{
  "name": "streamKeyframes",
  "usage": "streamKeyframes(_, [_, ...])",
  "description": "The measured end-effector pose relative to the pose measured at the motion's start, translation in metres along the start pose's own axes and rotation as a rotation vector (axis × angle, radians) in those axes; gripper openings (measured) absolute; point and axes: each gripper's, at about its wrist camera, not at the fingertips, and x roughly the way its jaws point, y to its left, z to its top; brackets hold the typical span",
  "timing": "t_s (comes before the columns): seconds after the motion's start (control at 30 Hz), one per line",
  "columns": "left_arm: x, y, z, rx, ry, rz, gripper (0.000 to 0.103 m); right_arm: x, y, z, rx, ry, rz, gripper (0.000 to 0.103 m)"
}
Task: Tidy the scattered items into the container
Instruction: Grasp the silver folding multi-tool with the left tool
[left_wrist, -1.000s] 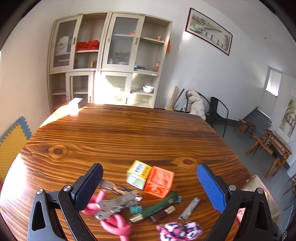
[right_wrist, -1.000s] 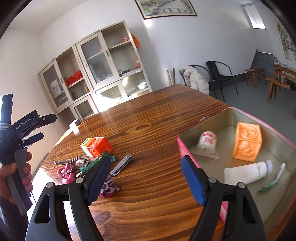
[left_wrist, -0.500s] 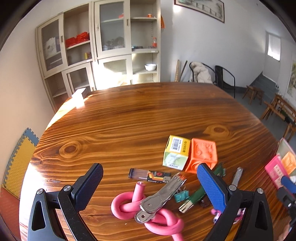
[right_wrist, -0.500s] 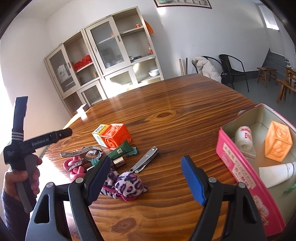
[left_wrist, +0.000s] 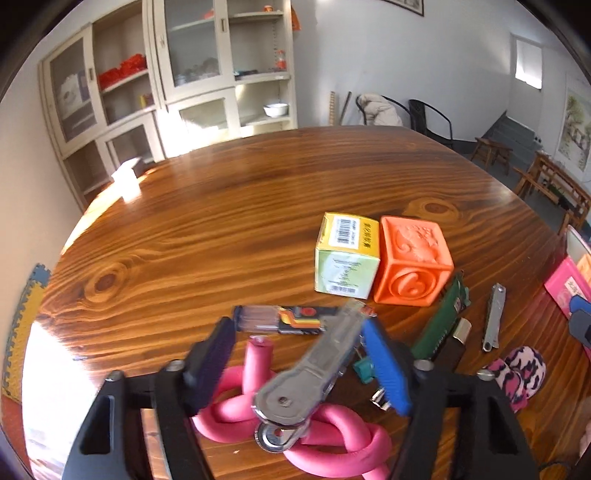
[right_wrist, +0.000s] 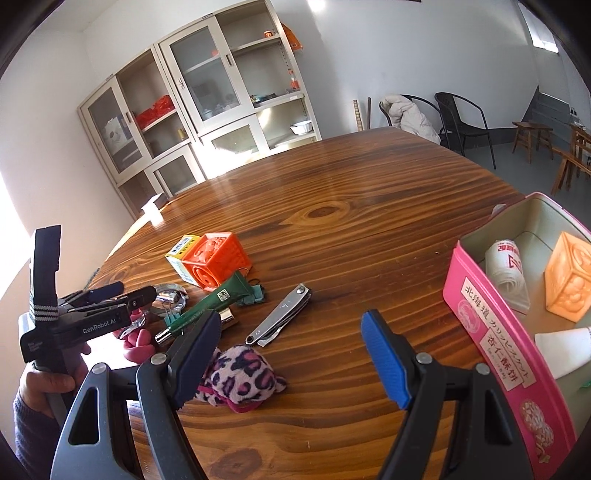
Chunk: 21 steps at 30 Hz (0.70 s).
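Left gripper closing around the metal tool, right one waiting.

Left wrist view: the left gripper (left_wrist: 295, 363), jaws just narrowing, is straddling the folding metal tool (left_wrist: 308, 373) lying on the pink foam twist (left_wrist: 332, 435); contact I cannot tell. Right wrist view: the right gripper (right_wrist: 291, 356) is hovering open and empty over the leopard-print scrunchie (right_wrist: 242, 373), beside the pink tin (right_wrist: 491, 332). Next, I judge: finish closing, lift.

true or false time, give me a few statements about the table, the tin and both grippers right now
1. The left gripper has the metal multitool between its jaws, which have just been closing. True.
2. The right gripper holds the nail clipper. False: it is open and holds nothing; the clipper lies on the table.
3. The pink tin is empty. False: an orange cube and a white roll sit inside.
4. The yellow box touches an orange block. True.
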Motion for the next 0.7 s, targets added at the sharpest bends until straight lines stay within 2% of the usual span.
streamKeyframes(0.17, [0.008,-0.010,-0.004,0.045,0.011,-0.015,0.064,0.002,-0.001,0.000,-0.004,0.009,-0.001,0.081])
streamKeyframes(0.3, [0.011,-0.011,-0.005,0.028,0.014,-0.022,0.062,0.005,-0.001,-0.001,-0.004,0.020,-0.004,0.081])
streamKeyframes(0.33, [0.012,-0.011,-0.005,0.022,0.016,-0.024,0.055,0.006,-0.001,-0.001,-0.004,0.022,-0.003,0.081])
streamKeyframes(0.37, [0.013,-0.010,-0.005,0.016,0.018,-0.024,0.043,0.006,0.000,-0.001,-0.004,0.025,-0.001,0.081])
streamKeyframes(0.43, [0.012,-0.007,-0.006,-0.004,0.016,-0.031,0.037,0.008,0.000,-0.002,0.001,0.035,0.004,0.081])
streamKeyframes(0.5, [0.009,-0.005,-0.005,-0.027,0.010,-0.053,0.022,0.011,-0.001,-0.002,0.015,0.050,0.018,0.081])
streamKeyframes(0.7, [-0.023,0.000,0.009,-0.064,-0.077,-0.066,0.022,0.015,-0.002,0.002,0.045,0.073,0.033,0.081])
